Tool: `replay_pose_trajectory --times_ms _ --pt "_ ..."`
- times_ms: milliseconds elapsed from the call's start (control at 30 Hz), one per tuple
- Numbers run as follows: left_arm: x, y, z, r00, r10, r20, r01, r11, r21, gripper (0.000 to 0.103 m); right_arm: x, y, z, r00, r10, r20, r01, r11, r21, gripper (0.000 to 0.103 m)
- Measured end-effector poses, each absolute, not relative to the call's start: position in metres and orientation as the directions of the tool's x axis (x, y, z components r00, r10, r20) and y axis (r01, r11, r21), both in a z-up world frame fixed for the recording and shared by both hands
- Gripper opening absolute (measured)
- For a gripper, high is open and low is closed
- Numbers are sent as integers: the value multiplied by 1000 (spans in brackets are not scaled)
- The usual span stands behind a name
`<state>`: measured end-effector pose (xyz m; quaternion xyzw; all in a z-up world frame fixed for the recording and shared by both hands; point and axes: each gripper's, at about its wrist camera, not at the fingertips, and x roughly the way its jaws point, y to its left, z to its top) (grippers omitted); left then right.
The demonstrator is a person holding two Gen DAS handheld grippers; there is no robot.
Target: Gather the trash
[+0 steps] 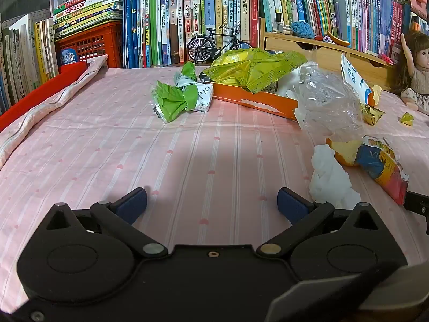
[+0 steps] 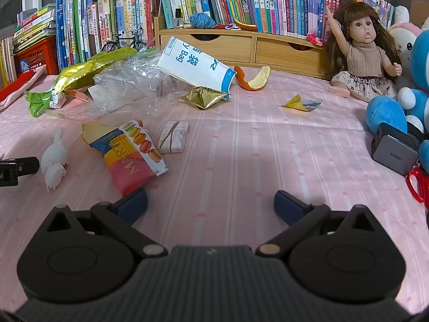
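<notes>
Trash lies scattered on the pink cloth (image 2: 241, 145): a macaron wrapper (image 2: 134, 155) and a crumpled tissue (image 2: 55, 161) just ahead of the right gripper (image 2: 210, 204), with a clear bag (image 2: 128, 91) and orange peel (image 2: 253, 80) farther back. The left gripper (image 1: 211, 205) hovers over bare cloth, a green wrapper (image 1: 179, 96) well ahead. Both grippers' fingers stand wide apart, holding nothing.

Left gripper (image 1: 211, 204) black, blue pads (image 1: 131, 205); right gripper (image 2: 210, 204) ribbed grey-black
</notes>
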<state>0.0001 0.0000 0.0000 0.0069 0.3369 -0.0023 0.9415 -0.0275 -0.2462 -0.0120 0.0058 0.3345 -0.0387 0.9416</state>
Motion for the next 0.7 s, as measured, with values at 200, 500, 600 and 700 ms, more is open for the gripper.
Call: replay_pose_trajectory --times_ms 200,500,600,700 --pt "0 1 0 773 -2 -634 10 1000 9 103 -28 -246 -12 773 -67 -631 77 997 -12 103" --pt "-6 4 3 777 0 -630 13 1000 15 103 -27 -247 -12 773 -67 -631 77 997 -11 103" --pt "-11 -1 1 783 3 -622 11 1000 18 103 -27 -247 -12 773 -67 -631 77 997 -11 103" --pt "-10 -2 1 777 -3 -630 16 1000 15 103 -27 -247 -12 773 -67 -631 77 997 -11 103"
